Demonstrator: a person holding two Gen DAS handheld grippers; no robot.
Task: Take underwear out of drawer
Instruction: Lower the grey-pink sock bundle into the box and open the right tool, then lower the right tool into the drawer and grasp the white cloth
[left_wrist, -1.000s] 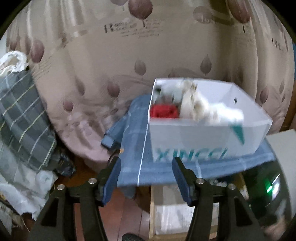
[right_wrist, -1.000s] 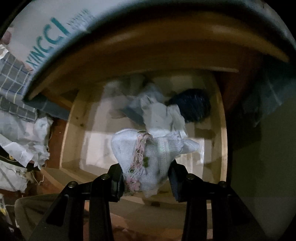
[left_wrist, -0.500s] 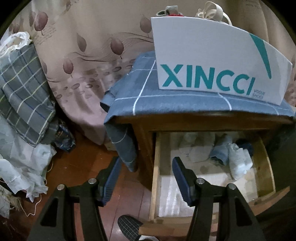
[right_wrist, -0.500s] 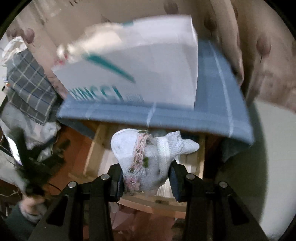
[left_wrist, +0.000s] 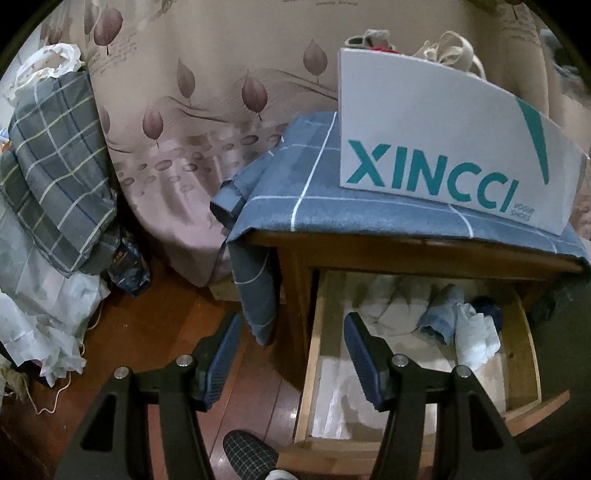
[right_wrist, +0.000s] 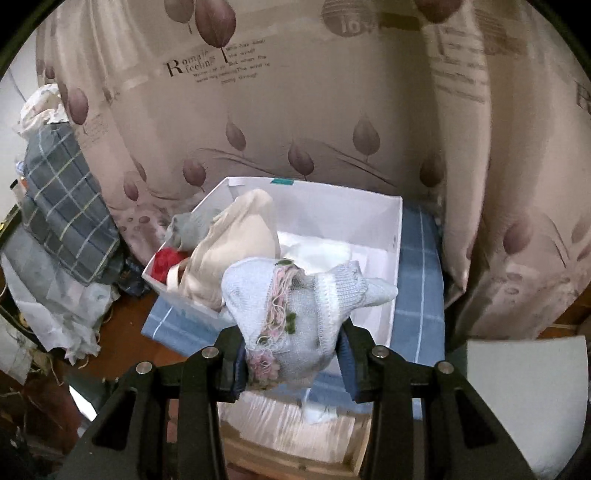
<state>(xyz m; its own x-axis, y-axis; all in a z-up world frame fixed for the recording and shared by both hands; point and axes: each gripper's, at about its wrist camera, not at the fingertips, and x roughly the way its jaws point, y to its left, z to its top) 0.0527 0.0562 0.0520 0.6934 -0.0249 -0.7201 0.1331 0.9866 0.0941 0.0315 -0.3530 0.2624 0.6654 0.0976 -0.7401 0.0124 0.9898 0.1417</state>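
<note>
"XINCCI" is printed in large teal letters on the front of the white box (left_wrist: 443, 147), with small, barely legible teal print beside it. "Roma feeling" is printed in dark script on the curtain (right_wrist: 258, 110); the smaller lines beneath cannot be read.

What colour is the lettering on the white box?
Teal lettering on the white box, clearest in the left wrist view.

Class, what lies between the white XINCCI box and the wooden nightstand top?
A blue checked cloth, spread under the XINCCI box and over the nightstand top; the left wrist view shows it.
</note>
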